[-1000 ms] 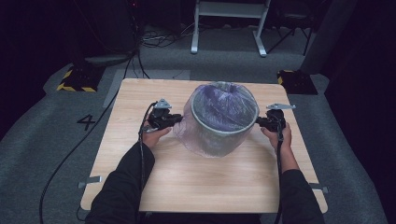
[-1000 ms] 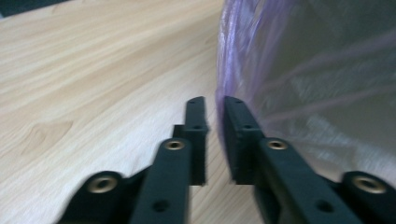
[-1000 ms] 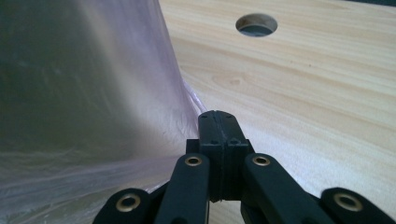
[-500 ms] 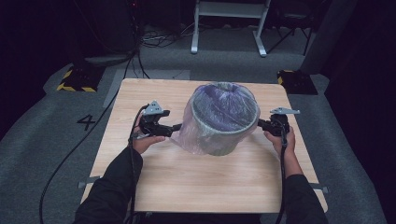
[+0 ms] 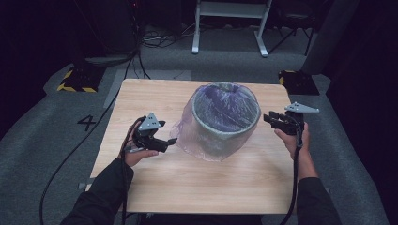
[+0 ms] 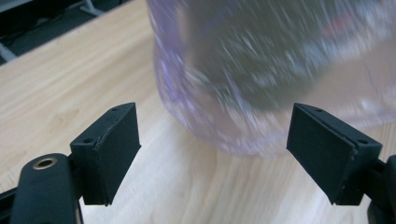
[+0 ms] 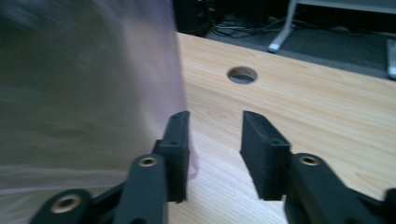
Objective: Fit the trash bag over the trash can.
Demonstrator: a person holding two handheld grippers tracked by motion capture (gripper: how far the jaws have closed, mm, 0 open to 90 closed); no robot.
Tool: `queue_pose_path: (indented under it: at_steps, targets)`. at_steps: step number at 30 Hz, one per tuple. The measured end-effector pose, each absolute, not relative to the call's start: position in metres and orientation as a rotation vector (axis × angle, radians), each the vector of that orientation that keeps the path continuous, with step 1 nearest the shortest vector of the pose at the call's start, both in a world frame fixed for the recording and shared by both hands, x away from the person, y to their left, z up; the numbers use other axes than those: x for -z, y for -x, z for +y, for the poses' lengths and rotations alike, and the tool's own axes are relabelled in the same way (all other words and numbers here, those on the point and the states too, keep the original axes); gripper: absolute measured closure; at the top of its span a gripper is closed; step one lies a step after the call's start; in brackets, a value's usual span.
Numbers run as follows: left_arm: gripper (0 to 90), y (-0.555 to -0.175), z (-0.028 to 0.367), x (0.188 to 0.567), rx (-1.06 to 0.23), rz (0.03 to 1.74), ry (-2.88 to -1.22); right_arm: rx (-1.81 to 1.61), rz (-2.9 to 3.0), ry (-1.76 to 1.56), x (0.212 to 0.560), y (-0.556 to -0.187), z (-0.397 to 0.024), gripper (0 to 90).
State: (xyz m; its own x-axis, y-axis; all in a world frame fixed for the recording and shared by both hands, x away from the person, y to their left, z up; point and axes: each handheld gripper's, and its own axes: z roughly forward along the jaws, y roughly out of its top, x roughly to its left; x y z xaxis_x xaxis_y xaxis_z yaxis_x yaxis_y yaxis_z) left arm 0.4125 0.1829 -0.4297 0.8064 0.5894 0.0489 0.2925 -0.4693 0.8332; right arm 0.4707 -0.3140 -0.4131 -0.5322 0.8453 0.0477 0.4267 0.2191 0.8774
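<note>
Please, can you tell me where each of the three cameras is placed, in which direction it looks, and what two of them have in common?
High view: above the person's side, facing forward and down on the table; both forearms, left gripper and right gripper flank the bin lined with a purple bag.
Left gripper view: rides that gripper, facing the bag's lower edge; wide-open jaws, nothing between.
Right gripper view: rides that gripper, looking past the bag across the table; jaws partly open, empty.
Shared: both gripper views show the bag and wood tabletop.

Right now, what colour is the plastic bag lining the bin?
Translucent pale purple bag, clearest in the high view.
</note>
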Motion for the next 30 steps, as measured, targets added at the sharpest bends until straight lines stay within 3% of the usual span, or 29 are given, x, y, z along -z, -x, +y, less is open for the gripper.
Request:
queue_pose_path:
  at_steps: [19,30]
  targets:
    - [15.7,-0.368,0.177,0.486,-0.249,0.592,-2.250,-1.237,2.098,-0.977,0.371,-0.448,-0.288,32.6]
    - [15.6,-0.355,0.177,0.501,-0.245,0.584,-2.317,-1.202,2.083,-0.940,0.358,-0.440,-0.286,27.2]
